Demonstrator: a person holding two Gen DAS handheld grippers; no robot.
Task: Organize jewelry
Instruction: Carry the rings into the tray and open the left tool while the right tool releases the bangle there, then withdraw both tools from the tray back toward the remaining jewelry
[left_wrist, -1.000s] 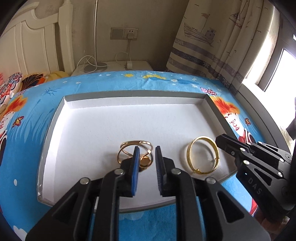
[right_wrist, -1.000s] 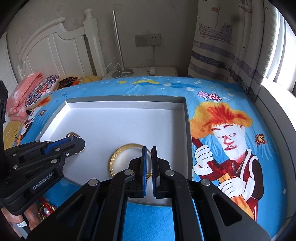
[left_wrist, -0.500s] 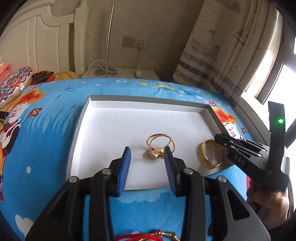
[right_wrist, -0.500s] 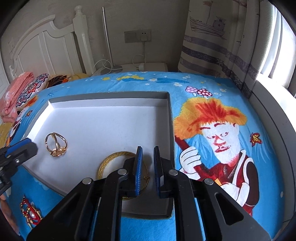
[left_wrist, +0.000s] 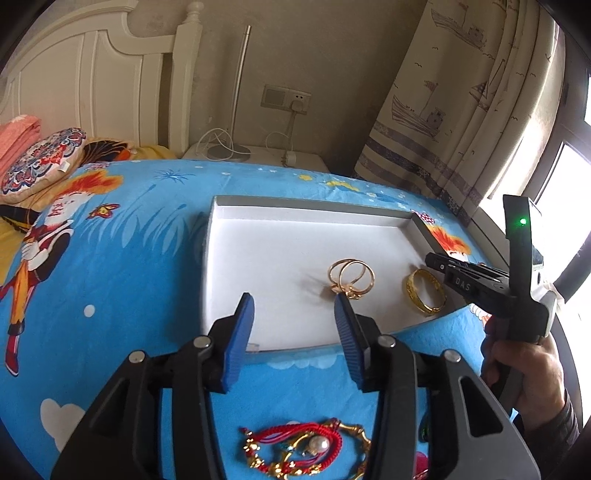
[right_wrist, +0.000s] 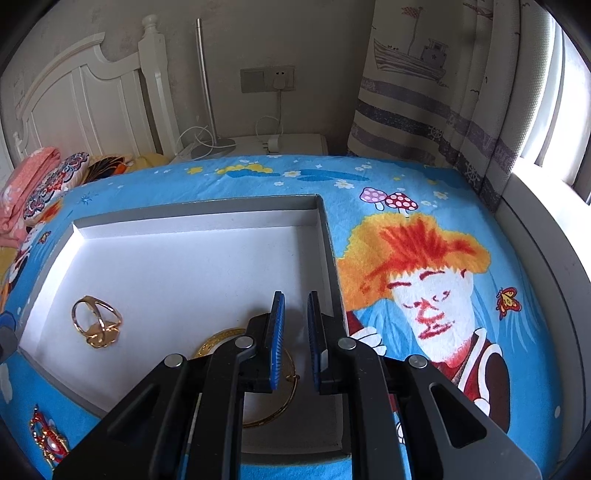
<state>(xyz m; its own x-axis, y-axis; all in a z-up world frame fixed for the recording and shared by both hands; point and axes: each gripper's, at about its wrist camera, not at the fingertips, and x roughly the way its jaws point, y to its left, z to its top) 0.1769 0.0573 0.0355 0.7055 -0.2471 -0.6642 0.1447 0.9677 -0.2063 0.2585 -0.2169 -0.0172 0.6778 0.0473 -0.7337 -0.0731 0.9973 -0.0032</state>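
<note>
Jewelry going into the white tray, one tangle waiting

I am hovering my left gripper (left_wrist: 293, 332), fingers spread and empty, above the red-cord bracelet tangle (left_wrist: 306, 452) on the bed just beneath them; ahead in the tray (left_wrist: 314, 208) are lying the crossed gold ring (left_wrist: 351, 278) and gold bangle (left_wrist: 424, 293). My right gripper (right_wrist: 293, 339), fingers narrowly parted, is holding nothing.

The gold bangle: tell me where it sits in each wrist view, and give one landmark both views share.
Left wrist view: the gold bangle lies right of centre, in the white tray near its right edge, just under the right gripper tip.
Right wrist view: the bangle is low and centre, mostly hidden behind the right gripper's fingers.
Shared landmark: the crossed gold ring, to the bangle's left in both.
</note>
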